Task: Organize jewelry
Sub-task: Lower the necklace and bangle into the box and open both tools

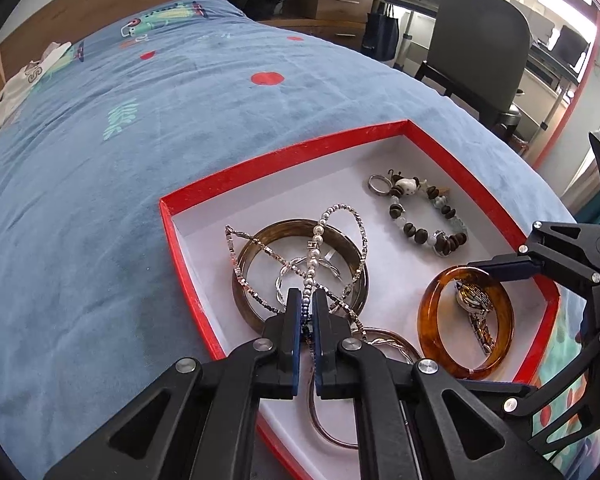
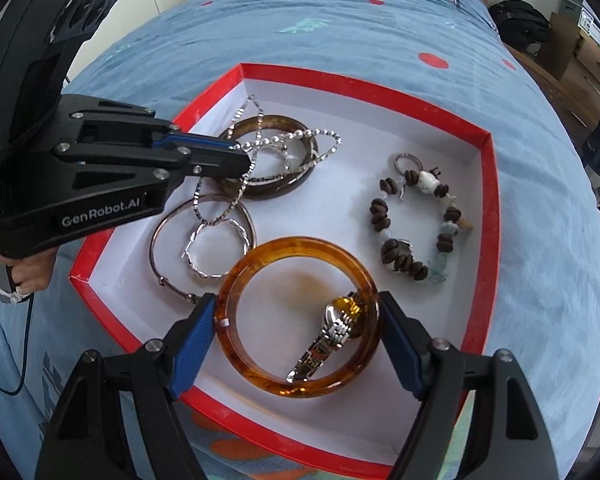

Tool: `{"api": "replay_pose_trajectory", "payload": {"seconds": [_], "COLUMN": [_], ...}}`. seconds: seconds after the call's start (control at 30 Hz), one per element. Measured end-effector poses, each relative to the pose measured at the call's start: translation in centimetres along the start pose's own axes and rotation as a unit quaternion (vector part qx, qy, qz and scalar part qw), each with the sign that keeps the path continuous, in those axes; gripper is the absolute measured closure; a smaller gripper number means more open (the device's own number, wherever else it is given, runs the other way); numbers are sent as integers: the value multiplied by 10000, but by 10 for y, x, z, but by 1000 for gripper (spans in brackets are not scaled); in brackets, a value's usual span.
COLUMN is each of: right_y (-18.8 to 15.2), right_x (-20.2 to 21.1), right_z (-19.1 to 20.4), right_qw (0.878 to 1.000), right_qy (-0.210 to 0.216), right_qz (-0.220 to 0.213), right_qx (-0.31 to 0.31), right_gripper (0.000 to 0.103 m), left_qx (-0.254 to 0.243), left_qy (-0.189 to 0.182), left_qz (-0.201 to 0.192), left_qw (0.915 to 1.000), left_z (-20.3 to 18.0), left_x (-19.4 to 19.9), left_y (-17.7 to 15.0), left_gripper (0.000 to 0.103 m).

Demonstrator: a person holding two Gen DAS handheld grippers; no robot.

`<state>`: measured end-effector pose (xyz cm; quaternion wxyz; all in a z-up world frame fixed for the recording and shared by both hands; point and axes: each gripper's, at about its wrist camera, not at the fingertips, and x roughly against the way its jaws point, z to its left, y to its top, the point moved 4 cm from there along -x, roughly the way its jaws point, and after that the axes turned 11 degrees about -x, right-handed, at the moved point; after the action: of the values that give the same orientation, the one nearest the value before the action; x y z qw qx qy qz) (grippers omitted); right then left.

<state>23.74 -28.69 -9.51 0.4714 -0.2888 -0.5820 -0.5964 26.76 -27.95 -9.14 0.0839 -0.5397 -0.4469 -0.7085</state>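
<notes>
Jaws of the left gripper [image 1: 307, 300] are pinched narrow on a pearl strand [image 1: 315, 240], which hangs tangled with a silver chain [image 1: 256, 304] over the dark bangle [image 1: 260, 236]. Jaws of the right gripper [image 2: 298, 322] stand wide, one pad on each side of the amber bangle [image 2: 298, 386]; the left pad touches or nearly touches its rim, the right pad stands just clear.

All pieces lie in the red box [image 2: 488, 216] on the blue bedspread [image 1: 120, 160]. A watch [image 2: 340, 320] lies across the amber bangle's opening, its band draped over the near rim. Two thin bangles [image 2: 204, 232] lie between the dark and amber bangles. A bead bracelet [image 2: 412, 224] with a ring [image 2: 404, 162] beside it lies well apart, near the far wall.

The likely reason for the narrow pinch: the strand is thin and slips otherwise. The likely reason for the wide straddle: the amber bangle needs steadying, or a grasp across its full width.

Risk: lifting the strand may drag the chain and the dark bangle with it.
</notes>
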Motion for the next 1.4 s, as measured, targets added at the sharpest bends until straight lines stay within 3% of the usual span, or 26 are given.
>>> {"api": "replay_pose_trajectory", "payload": {"seconds": [0.37, 0.63, 1.17, 1.27, 1.3, 1.4], "right_y": [5, 7, 13, 13, 11, 9], "right_x": [-3, -8, -11, -11, -10, -8], "right_z": [-1, -1, -11, -12, -12, -12], "right_qw": [9989, 9972, 9946, 9948, 9949, 9952], "right_qy": [35, -104, -51, -23, -16, -12], "right_qz": [343, 511, 654, 623, 619, 607], "right_qx": [302, 528, 806, 803, 797, 769], "right_gripper": [26, 25, 25, 25, 25, 25], "left_qx": [-333, -576, -644, -595, -594, -563], "left_qy": [45, 114, 94, 76, 93, 116], "left_qz": [68, 52, 98, 32, 15, -105], "left_qw": [9994, 9983, 9978, 9982, 9982, 9983], "left_z": [-5, -12, -4, -4, -4, -4], "left_x": [-5, -9, -15, -11, -11, -4], "left_y": [3, 8, 19, 22, 23, 25], "left_gripper": [86, 63, 60, 55, 53, 30]}}
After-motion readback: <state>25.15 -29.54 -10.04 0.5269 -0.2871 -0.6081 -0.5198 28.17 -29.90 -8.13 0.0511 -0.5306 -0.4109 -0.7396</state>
